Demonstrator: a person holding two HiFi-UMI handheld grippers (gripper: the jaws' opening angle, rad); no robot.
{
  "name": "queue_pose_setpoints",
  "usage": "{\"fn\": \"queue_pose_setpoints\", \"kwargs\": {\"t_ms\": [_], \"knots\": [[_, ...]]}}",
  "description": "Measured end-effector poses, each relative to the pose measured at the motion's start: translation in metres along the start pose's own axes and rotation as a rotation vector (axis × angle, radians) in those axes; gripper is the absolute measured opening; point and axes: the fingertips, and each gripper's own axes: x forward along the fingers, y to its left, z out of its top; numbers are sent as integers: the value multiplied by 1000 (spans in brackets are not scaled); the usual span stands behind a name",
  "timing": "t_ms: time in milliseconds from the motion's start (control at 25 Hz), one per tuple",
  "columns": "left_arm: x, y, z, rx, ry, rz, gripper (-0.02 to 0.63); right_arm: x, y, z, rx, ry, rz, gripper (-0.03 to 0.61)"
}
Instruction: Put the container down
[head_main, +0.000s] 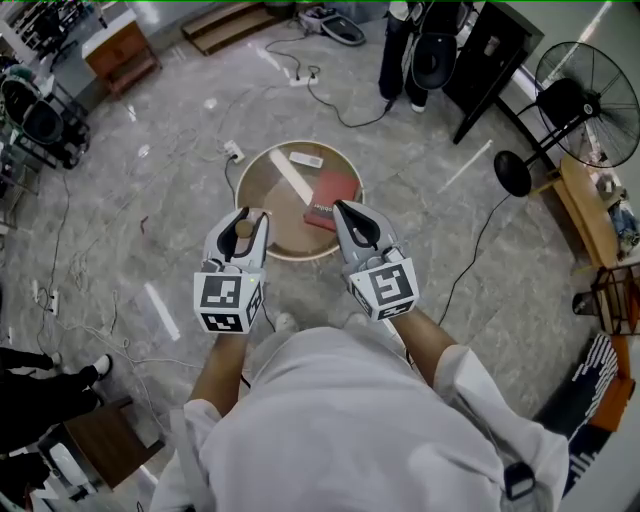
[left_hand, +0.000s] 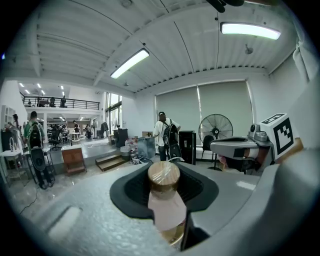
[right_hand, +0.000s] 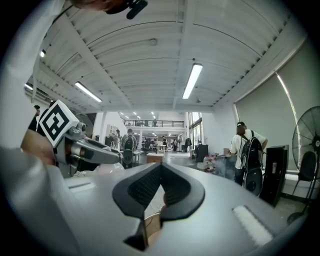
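In the head view my left gripper is raised above the floor, shut on a small clear container with a brown round lid. The left gripper view shows that container upright between the black pads, its lid pointing up. My right gripper hangs beside it at the same height, shut with nothing in it; its pads meet at the tips. Both are over the near edge of a round wooden table.
On the table lie a red book, a long white strip and a small white item. Cables and a power strip cross the floor. A standing fan is at right; a person's legs are beyond.
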Motion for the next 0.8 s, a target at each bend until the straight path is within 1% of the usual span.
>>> {"fn": "queue_pose_setpoints", "kwargs": {"t_ms": [280, 480, 640, 800], "knots": [[13, -19, -8, -25, 9, 63, 123, -11, -20, -13, -21, 11, 65, 0], [22, -28, -20, -48, 13, 122, 123, -20, -38, -35, -18, 35, 105, 0], [31, -22, -32, -59, 25, 148, 123, -14, -43, -54, -13, 58, 126, 0], [46, -2, -43, -62, 33, 153, 123, 9, -39, -62, -18, 61, 152, 0]]}}
